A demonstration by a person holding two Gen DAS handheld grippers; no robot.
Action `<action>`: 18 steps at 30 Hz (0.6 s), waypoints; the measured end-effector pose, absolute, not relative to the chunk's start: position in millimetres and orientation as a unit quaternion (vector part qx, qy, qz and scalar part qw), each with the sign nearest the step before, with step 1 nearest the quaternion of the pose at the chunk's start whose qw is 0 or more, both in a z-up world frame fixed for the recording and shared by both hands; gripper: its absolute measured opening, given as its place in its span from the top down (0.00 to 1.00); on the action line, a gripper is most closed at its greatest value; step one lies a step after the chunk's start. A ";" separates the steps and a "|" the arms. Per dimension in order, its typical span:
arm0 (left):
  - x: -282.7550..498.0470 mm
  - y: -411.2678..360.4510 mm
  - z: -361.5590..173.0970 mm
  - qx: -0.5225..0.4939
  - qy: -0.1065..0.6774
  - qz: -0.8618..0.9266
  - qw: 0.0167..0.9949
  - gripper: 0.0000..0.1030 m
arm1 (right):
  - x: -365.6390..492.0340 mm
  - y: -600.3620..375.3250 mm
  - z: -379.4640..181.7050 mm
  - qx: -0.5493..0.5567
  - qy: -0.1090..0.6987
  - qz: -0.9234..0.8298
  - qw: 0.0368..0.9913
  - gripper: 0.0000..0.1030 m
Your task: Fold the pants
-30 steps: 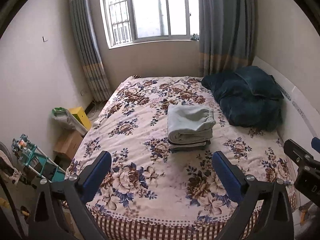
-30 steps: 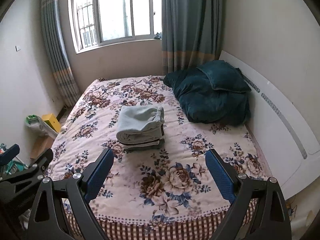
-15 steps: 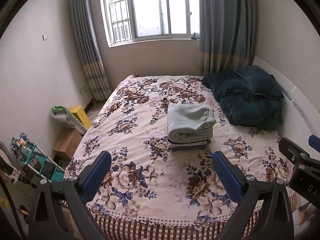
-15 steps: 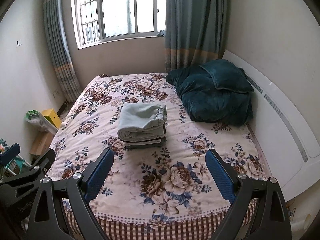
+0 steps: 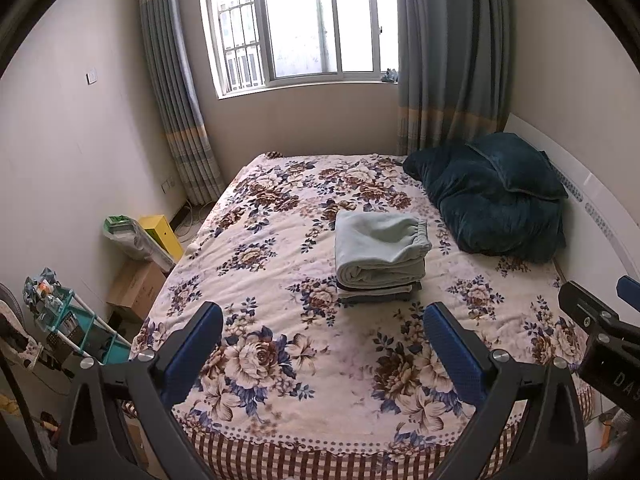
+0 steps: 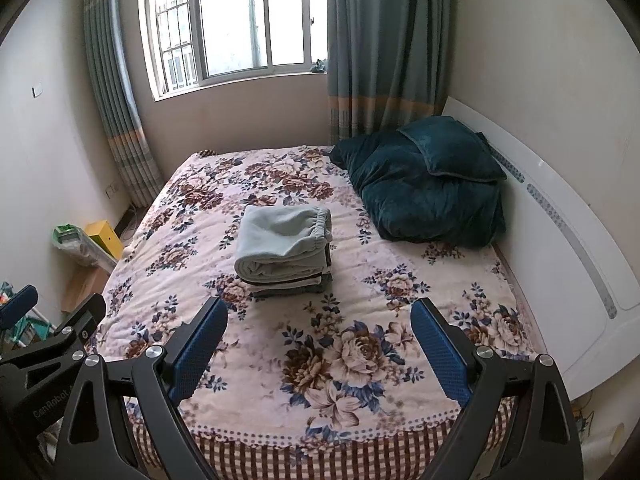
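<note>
Left gripper [image 5: 323,350]: I read both blue-padded fingers [image 5: 192,354] spread wide apart, with nothing between them; it hangs over the near edge of the bed, apart from the fabric
Right gripper [image 6: 319,344]: I read the same posture here, fingers [image 6: 438,350] wide apart and holding nothing, above the foot of the bed
Gripper relation: from the left wrist view I see the right gripper's black frame at the right border; from the right wrist view the left gripper's frame sits at the left border, so I place the two side by side
Pants [image 5: 380,250]: pale grey-green, folded into a compact bundle with the elastic waistband on its right side; they lie on top of a small stack of folded garments [image 5: 378,294] near the middle of the bed, well apart from both grippers
Bed [image 5: 256,264]: covered by a cream spread with brown and blue flowers and a checked border along the near edge
Dark teal bedding [image 6: 424,196]: heaped at the right side of the bed against the white headboard [image 6: 560,248], just beside the stack but not touching it
Window [image 5: 300,24]: at the far wall, with blue-grey curtains [image 5: 448,56] drawn to either side
Floor, left of bed: a cardboard box [image 5: 136,288], a yellow box [image 5: 162,232] and a teal rack [image 5: 68,328]
</note>
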State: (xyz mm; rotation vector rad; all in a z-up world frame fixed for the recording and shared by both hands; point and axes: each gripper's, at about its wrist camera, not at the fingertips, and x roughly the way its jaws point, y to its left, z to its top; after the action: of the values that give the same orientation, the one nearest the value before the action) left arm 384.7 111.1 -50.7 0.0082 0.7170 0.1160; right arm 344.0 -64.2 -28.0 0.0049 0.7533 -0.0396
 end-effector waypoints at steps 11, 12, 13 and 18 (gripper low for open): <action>389.1 109.1 -47.9 0.002 0.347 0.055 0.936 0.00 | 340.1 -68.3 -28.6 0.006 0.372 -0.020 0.928 0.08; 388.7 109.9 -48.1 0.004 0.348 0.055 0.936 0.00 | 339.8 -68.9 -28.4 0.007 0.372 -0.020 0.928 0.08; 389.4 109.1 -48.3 0.005 0.347 0.056 0.936 0.00 | 339.8 -69.5 -28.2 0.007 0.372 -0.020 0.928 0.08; 388.9 109.5 -47.0 0.001 0.353 0.057 0.934 0.00 | 337.8 -69.9 -28.8 0.007 0.375 -0.022 0.927 0.08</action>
State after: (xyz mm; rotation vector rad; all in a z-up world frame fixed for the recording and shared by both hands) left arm 388.9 109.5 -47.0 0.0022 0.7211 0.1162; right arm 337.8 -69.9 -28.8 0.0150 0.7683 -0.0446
